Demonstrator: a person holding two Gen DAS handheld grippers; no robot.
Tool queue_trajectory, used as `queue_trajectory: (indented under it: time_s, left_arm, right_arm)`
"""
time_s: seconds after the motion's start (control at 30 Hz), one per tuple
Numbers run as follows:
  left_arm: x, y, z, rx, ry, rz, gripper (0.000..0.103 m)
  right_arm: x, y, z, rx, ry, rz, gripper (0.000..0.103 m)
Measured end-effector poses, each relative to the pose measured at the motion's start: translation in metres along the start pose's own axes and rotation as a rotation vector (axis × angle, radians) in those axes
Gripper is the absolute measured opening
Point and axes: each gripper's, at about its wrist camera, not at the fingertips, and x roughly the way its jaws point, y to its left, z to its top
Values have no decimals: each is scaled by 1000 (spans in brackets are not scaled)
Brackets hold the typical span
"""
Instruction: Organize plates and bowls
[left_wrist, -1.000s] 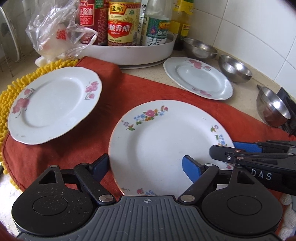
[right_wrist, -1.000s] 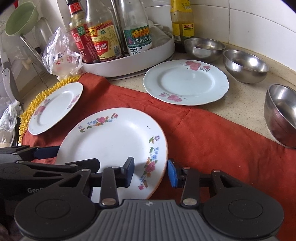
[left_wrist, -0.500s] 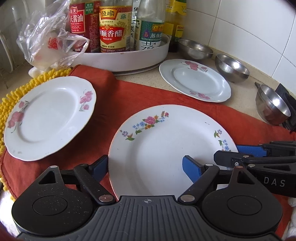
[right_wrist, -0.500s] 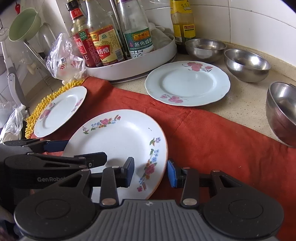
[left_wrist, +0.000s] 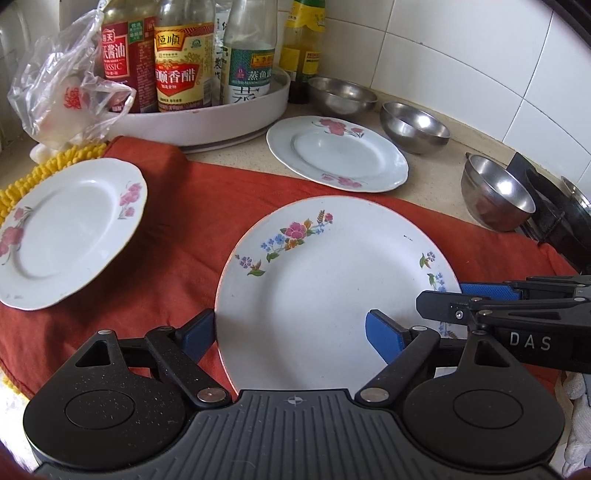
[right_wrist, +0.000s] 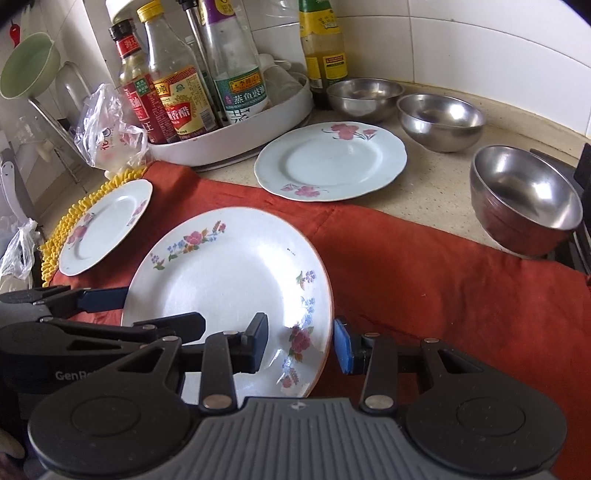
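Note:
A large white plate with small coloured flowers (left_wrist: 332, 280) (right_wrist: 229, 280) sits above the red cloth (left_wrist: 192, 221), between both grippers. My left gripper (left_wrist: 291, 332) is open, its blue pads straddling the plate's near left rim. My right gripper (right_wrist: 301, 339) is open, its pads straddling the plate's right rim. Whether the plate is lifted off the cloth I cannot tell. A pink-flowered plate (left_wrist: 62, 232) lies at the left on a yellow mat, another (left_wrist: 336, 151) on the counter behind. Three steel bowls (right_wrist: 524, 199) (right_wrist: 439, 118) (right_wrist: 364, 98) stand at the back right.
A white round tray (left_wrist: 221, 118) with several sauce bottles stands at the back. A clear plastic bag (left_wrist: 62, 92) lies left of it. A tiled wall (left_wrist: 461, 55) closes the back and right. A black stove edge (left_wrist: 554, 206) is at the far right.
Both cameras have risen and pulled back a little; the scene sits lower and farther in view. The flowered plate stays between both grippers' pads, which have kept the same spacing.

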Motion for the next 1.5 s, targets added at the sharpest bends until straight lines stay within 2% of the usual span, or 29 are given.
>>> queue_trajectory:
  time_s: [0.17,0.57,0.9,1.03,1.5]
  left_arm:
    - [-5,10,0,-8,-28,19,87]
    - [-10,16,4,-21,-26,75,87]
    - [-10,8,11,-15,-30,92,92]
    - [-9,4,15,-3,-29,102,94]
    - [11,-12,47,41,-45,125,97]
  right_arm:
    - [6,3,0,8,3,-15,42]
    - [8,10,10,-32,-24,-60,43]
    - [-1,9,17,-52,-64,-56,46]
    - [1,6,21,-49,-63,-54,51]
    - [16,-15,50,-28,-80,-53,53]
